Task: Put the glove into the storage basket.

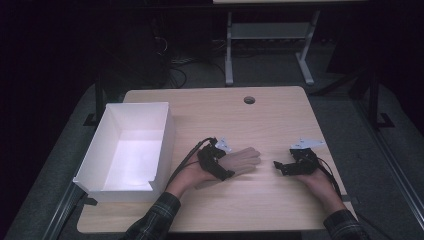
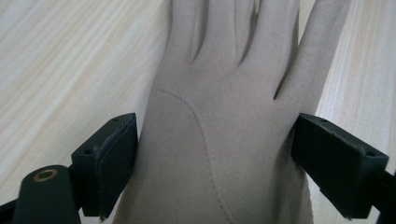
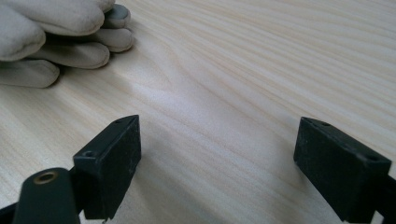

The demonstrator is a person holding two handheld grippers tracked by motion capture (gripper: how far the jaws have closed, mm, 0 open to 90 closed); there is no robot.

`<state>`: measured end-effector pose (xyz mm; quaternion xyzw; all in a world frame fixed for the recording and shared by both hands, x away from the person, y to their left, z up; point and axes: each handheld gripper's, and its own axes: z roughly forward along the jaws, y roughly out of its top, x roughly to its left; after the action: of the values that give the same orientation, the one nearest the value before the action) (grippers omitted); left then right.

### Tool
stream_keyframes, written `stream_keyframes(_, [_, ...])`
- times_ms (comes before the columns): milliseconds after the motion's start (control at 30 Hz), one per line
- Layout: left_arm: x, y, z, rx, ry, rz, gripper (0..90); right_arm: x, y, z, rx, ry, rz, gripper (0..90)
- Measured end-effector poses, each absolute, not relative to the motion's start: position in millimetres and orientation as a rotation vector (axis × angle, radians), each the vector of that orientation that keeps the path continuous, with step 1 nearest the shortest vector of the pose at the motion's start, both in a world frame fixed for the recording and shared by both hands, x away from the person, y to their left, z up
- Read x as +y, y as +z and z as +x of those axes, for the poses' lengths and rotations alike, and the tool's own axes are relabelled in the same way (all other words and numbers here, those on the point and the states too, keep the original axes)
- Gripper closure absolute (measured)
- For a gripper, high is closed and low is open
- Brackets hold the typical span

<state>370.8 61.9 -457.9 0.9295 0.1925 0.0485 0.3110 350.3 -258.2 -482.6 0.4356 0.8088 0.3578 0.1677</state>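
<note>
The beige glove (image 2: 224, 121) lies flat near the desk's (image 1: 280, 115) middle, long axis along the left gripper (image 2: 215, 154), whose spread fingers (image 2: 112, 158) straddle it; the right gripper (image 3: 217, 168) rests nearby, open and empty.

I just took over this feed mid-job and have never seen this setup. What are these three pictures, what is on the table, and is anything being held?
No robot here: a person sits at a wooden table with a hand-held gripper in each hand. The high view looks down from above; the other two pictures come from cameras riding on each gripper, looking along its black jaws. On the table lie a beige glove and, at the left, an open white box. The left hand-held gripper has its jaws open on either side of the glove's palm, not pinching it. The right hand-held gripper is open over bare wood, with the glove's fingertips further off. Nothing is held right now.
</note>
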Motion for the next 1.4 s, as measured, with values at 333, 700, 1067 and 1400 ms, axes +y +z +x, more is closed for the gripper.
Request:
stream_keyframes(333, [63, -463, 370, 0.499, 0.109, 2.443, 15.3, -258, -483, 350, 2.302, 1.019, 1.238, 14.5])
stream_keyframes(700, [65, -458, 365, 0.465, 0.021, 2.425, 46.2, -258, -483, 351, 2.304, 1.016, 1.238, 14.5])
stream_keyframes(1067, [66, -456, 366, 0.52, -0.052, 2.409, 65.0, -258, -483, 351, 2.304, 1.016, 1.239, 14.5])
stream_keyframes(1400, [64, -440, 365, 0.589, -0.051, 2.378, 66.4, -257, -482, 350, 2.309, 1.016, 1.237, 14.5])
